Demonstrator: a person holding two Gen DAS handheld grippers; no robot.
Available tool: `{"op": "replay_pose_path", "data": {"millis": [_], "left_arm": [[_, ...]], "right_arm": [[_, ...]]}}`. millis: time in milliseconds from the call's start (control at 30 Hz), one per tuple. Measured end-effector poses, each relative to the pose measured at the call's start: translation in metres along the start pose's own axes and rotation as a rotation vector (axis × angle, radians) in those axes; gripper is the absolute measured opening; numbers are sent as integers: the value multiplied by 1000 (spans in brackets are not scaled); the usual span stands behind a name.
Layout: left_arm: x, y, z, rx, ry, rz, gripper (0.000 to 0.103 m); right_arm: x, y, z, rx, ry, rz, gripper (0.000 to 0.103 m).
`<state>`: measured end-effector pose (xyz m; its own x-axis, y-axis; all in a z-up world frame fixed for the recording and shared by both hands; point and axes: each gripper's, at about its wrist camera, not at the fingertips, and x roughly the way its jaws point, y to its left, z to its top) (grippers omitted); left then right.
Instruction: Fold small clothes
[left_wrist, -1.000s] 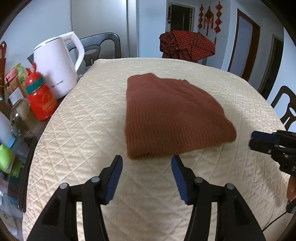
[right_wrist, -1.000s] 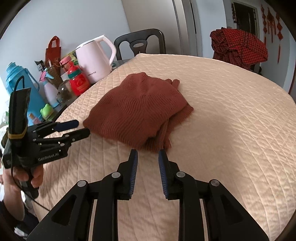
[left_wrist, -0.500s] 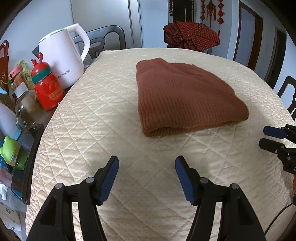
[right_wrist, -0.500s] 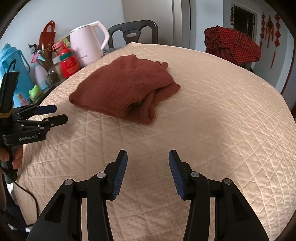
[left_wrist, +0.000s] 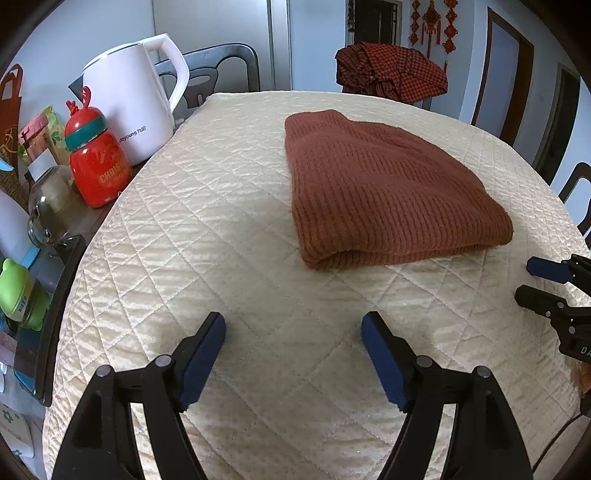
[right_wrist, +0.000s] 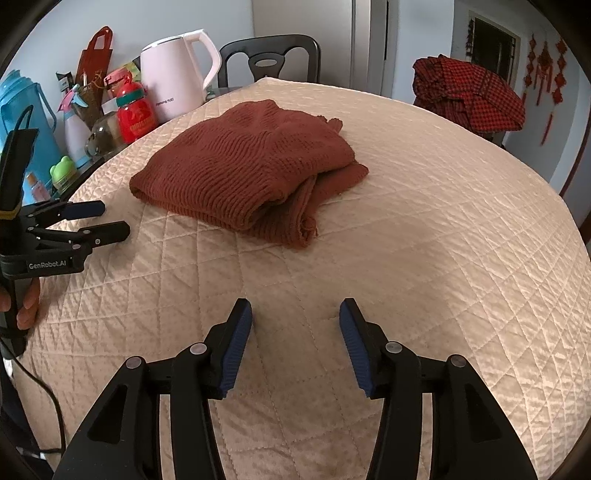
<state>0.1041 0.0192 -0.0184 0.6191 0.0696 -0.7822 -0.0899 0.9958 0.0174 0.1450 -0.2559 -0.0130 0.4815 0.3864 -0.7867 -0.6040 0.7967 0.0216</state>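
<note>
Jaws just opened, empty, near folded sweater (left_wrist: 388, 184).

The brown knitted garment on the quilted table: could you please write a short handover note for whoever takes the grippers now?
Left gripper: open, jaws have just been opening, nothing between them, over the quilted cover.
Right gripper: open, jaws have just been opening, nothing between them.
Brown knitted garment: folded into a compact stack on the cover, untouched; some layers stick out at its right end.
Done: the fold looks complete.
Left: possibly tidy that loose end.
</note>
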Motion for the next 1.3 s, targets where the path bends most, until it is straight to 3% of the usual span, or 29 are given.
{"op": "replay_pose_path", "data": {"millis": [1300], "left_arm": [[2,3,-2,-8,3,3,85]], "right_arm": [[2,1,1,2,2,-5,53]]}}
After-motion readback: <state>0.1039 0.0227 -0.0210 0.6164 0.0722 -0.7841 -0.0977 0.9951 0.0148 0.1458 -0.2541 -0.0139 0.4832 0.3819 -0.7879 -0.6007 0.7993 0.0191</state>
